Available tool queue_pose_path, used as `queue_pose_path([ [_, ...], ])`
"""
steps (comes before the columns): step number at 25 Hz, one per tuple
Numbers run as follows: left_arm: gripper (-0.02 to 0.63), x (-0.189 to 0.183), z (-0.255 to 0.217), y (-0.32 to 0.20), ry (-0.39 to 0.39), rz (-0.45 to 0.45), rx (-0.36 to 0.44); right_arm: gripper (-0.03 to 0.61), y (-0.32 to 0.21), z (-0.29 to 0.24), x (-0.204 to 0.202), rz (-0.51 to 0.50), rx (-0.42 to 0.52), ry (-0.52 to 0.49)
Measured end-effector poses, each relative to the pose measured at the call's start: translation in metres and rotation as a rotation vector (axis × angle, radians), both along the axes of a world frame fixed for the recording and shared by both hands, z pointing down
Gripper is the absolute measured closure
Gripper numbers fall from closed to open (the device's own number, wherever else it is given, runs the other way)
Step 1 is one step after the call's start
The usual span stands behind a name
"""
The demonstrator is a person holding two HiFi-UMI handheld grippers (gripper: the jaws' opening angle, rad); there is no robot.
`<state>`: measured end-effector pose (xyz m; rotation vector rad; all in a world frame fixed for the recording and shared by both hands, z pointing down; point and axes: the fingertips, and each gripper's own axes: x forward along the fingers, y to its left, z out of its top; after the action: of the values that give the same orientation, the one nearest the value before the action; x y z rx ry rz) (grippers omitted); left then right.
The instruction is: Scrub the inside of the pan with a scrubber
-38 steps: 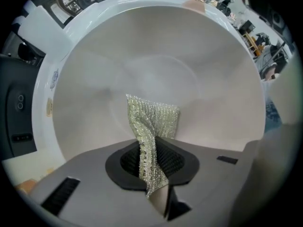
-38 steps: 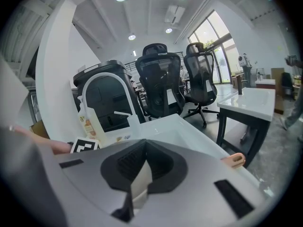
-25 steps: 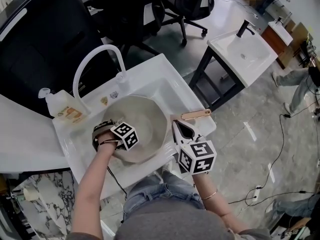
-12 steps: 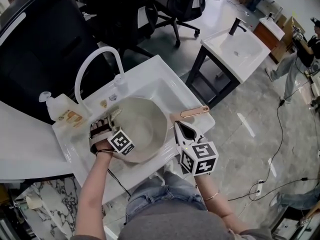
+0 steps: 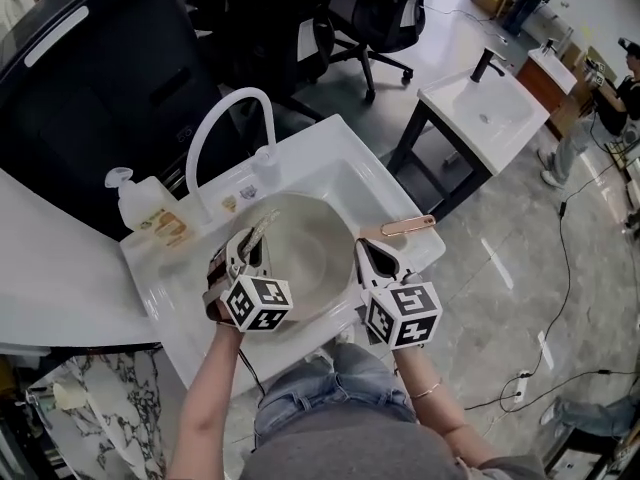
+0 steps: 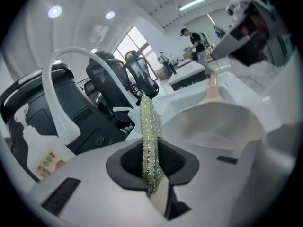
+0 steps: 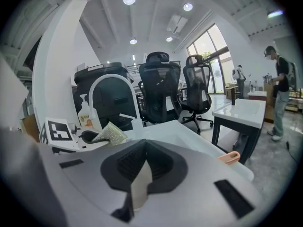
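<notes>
Since half a second earlier, the left gripper [image 5: 250, 248] had swung off the pan's left side to its near-left rim, jaws now pointing away from the person. It was clamped on the scrubber [image 6: 149, 131], a thin glittery green pad standing on edge between the jaws, its long axis running out along them. The pad's free end hung over the left inner wall of the pan [image 5: 312, 253], which lay just ahead and to the right in the sink [image 5: 330, 173]. The bowl's open middle was therefore to the right and far of the pad, so the next stroke looked like a reach forward and rightward, down onto the wall. The left gripper was plainly the nearer one to that surface. The right gripper [image 5: 372, 256] sat at the pan's right rim, beside the root of the copper handle [image 5: 400, 226], jaws together with nothing discernible between them.
</notes>
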<state>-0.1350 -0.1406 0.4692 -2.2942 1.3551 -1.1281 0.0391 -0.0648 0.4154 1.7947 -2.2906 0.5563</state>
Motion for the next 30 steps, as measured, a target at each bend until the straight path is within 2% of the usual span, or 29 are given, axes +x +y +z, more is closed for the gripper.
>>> queue_pose_path([
  [7, 0.551, 0.008, -0.019, 0.03, 0.424, -0.035, -0.126, 0.568, -0.003, -0.01, -0.033, -0.059, 0.043, 0.007],
  [11, 0.551, 0.01, -0.034, 0.043, 0.603, -0.052, -0.171, 0.568, 0.0, -0.011, -0.05, -0.107, 0.05, 0.008],
  [14, 0.551, 0.013, -0.041, 0.05, 0.698, -0.052, -0.187, 0.568, 0.002, -0.012, -0.061, -0.14, 0.056, 0.001],
  [20, 0.551, 0.012, -0.052, 0.061, 0.797, -0.055, -0.185, 0.568, 0.005, -0.018, -0.072, -0.184, 0.088, -0.017],
  [30, 0.551, 0.007, -0.077, 0.075, 0.815, -0.096, -0.05, 0.569, 0.017, -0.038, -0.064, -0.223, 0.205, -0.021],
])
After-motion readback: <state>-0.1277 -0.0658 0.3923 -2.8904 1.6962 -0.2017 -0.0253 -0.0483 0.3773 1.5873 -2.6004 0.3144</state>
